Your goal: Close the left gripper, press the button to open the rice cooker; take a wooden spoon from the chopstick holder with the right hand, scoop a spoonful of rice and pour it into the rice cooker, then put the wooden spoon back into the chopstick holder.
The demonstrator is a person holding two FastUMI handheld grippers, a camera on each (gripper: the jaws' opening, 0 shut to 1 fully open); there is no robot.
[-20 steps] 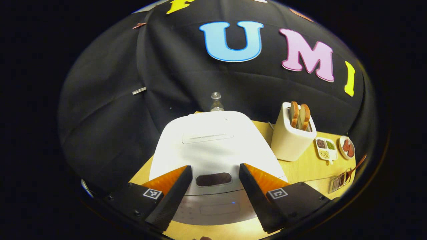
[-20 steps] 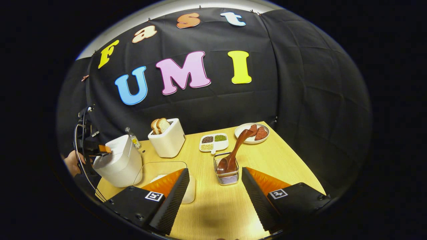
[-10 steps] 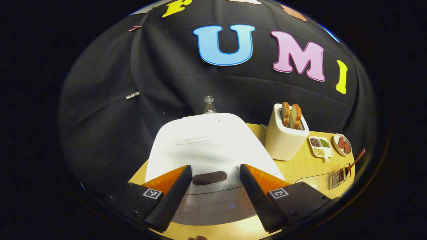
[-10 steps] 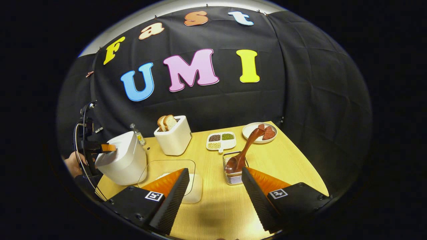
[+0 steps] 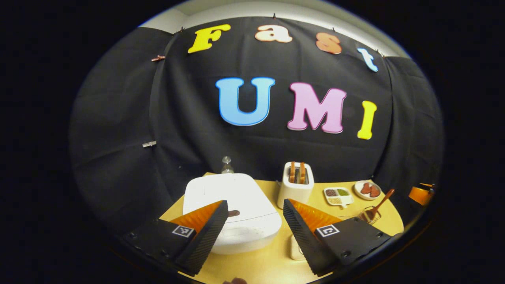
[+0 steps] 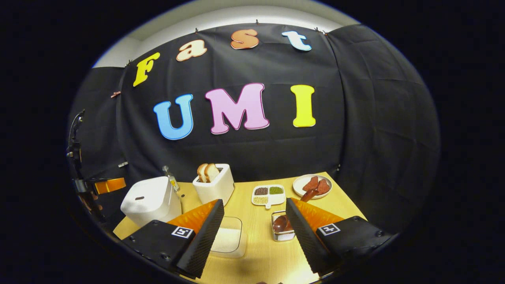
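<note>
Rice cooker point(image 5: 232, 211) white, lid down, standing on the wooden table point(image 5: 347, 213) just ahead of the left gripper point(image 5: 255, 209), between its two fingers and reaching past the left one. Small dark button point(image 5: 233, 213) on the lid, just beside the tip of the left finger, not touched. Left gripper fingers wide apart, holding nothing, raised above the table.

In the right gripper view — same rice cooker point(image 6: 150, 200) beyond the left finger, well apart from it. Chopstick holder point(image 6: 282, 230), a small wire basket, between the two fingers of the right gripper point(image 6: 255, 207), close against the inner side of the right finger. Wooden spoon point(image 6: 294, 213) inside the holder, bowl down, handle leaning up and away behind the right finger's tip. Right gripper fingers also wide apart, clamped on nothing. Clear container with rice point(image 6: 227, 238) next to the left finger, partly hidden behind it.

Farther ahead of the fingers: white toaster point(image 6: 214, 184) with two bread slices, a divided dish of beans point(image 6: 268, 194), a plate with reddish slices point(image 6: 311, 184) beyond the right finger. Small glass bottle point(image 6: 170, 178) behind the rice cooker.

At the far left edge of the right gripper view — the other gripper seen in part, with cables and a hand point(image 6: 87, 201) behind it, away from the rice cooker.
</note>
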